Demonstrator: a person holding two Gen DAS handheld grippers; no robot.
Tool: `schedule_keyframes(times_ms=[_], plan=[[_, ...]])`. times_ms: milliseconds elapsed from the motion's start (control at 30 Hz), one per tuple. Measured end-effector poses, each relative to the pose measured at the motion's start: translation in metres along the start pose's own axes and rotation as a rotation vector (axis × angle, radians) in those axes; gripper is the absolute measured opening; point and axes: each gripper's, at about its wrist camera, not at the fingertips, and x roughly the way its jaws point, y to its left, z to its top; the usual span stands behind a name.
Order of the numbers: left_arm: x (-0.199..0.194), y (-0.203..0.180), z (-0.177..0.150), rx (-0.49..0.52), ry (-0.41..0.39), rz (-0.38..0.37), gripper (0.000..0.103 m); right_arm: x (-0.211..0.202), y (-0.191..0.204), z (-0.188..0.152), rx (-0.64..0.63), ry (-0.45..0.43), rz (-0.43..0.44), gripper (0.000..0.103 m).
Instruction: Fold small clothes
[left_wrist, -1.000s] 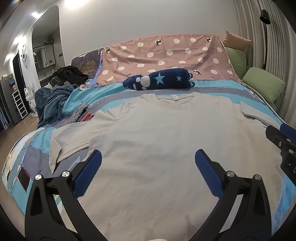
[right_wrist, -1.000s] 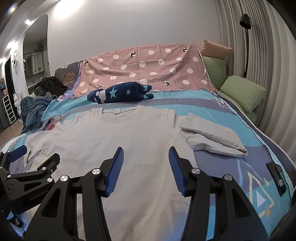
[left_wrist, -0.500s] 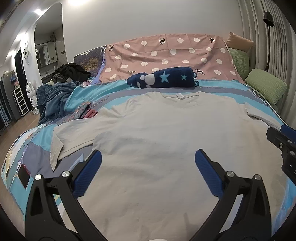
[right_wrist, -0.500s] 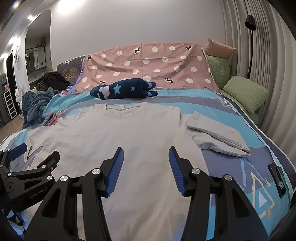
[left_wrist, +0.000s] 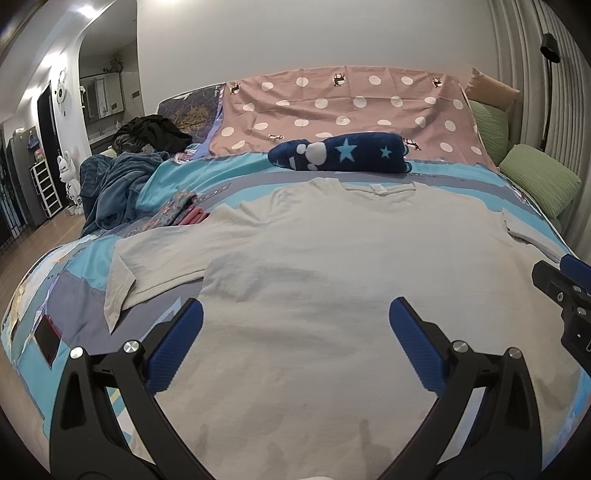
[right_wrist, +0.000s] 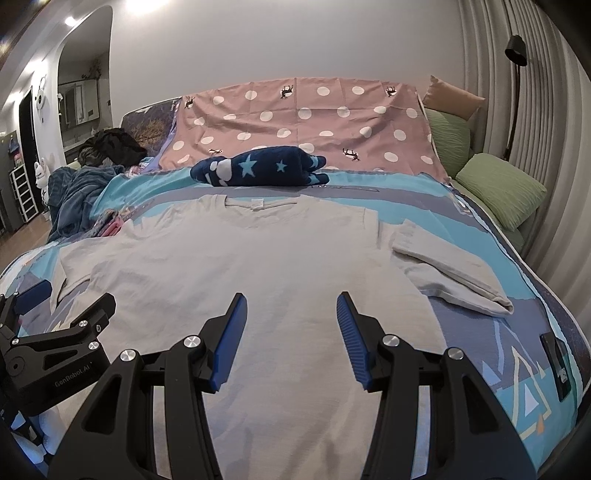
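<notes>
surface: bed (left_wrist: 229, 173), grey T-shirt (left_wrist: 332, 266) spread flat | room: white wall, curtain | jaws: both released

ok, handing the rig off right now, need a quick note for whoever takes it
Left gripper: jaws open, empty, over the lower part of the T-shirt.
Right gripper: jaws open, empty, beside the left one over the same shirt.
T-shirt: spread flat on the bed, collar away from you. The sleeve on the right is bunched, the left one lies out flat.
Done: shirt laid out.
Left: all the folds; none made yet.
</notes>
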Motion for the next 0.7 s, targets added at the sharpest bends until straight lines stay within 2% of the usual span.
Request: schedule_keyframes(times_ms=[467, 600, 700], plan=[[0.012, 0.033, 0.002, -0.061, 0.020, 0.009, 0.101, 0.016, 0.036, 0.012, -0.094, 0.025, 0.005, 0.053], [0.021, 0.069, 0.006, -0.072, 0.028, 0.113, 0.101, 0.023, 0.043, 0.016, -0.114, 0.030, 0.003, 0.053], [0.037, 0.123, 0.010, -0.157, 0.065, 0.203, 0.092, 0.030, 0.044, 0.018, -0.110, 0.047, 0.002, 0.053]])
